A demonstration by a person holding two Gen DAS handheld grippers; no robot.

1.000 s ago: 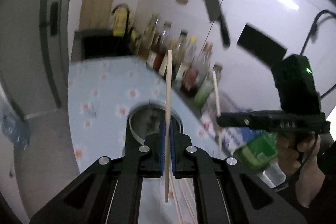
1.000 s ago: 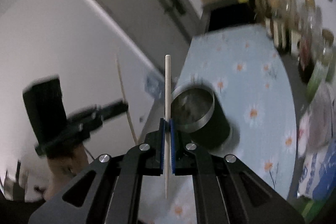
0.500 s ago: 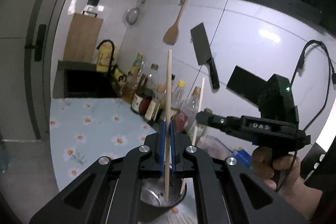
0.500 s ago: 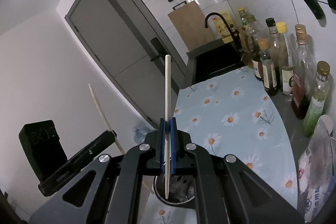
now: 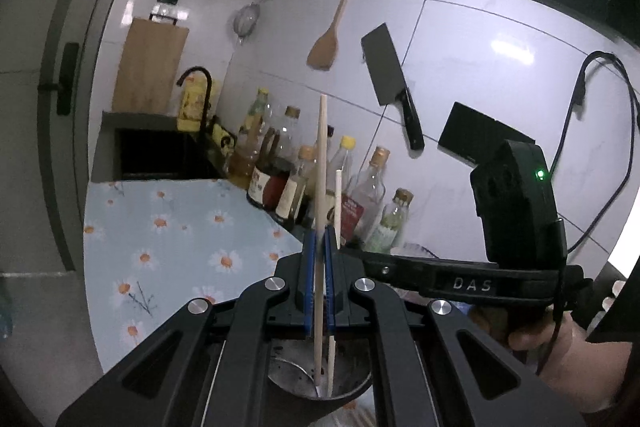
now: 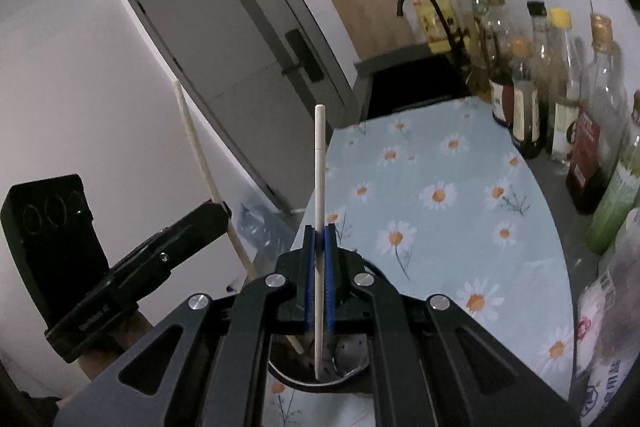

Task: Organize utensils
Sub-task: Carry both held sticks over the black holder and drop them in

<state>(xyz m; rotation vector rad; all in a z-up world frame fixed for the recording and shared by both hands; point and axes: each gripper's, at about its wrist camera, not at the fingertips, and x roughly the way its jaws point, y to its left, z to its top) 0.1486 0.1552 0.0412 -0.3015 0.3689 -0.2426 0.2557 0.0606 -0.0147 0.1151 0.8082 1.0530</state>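
Dim, bluish fisheye views, edges bowed and vignetted; glare patches on white wall tiles [image 5: 472,75].

We see lots of bare worktop [image 6: 460,163] to move over. Bottles [image 6: 560,75] block its wall side, and a metal cup [image 6: 320,367] stands right below us.

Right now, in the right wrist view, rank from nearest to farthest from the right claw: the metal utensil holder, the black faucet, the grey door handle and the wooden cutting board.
1. Metal utensil holder, just beneath the right claw.
2. Black faucet, past the daisy cloth, upper right.
3. Wooden cutting board, on the back wall behind the faucet.
Grey door handle, left of centre: too uncertain to rank against the faucet.
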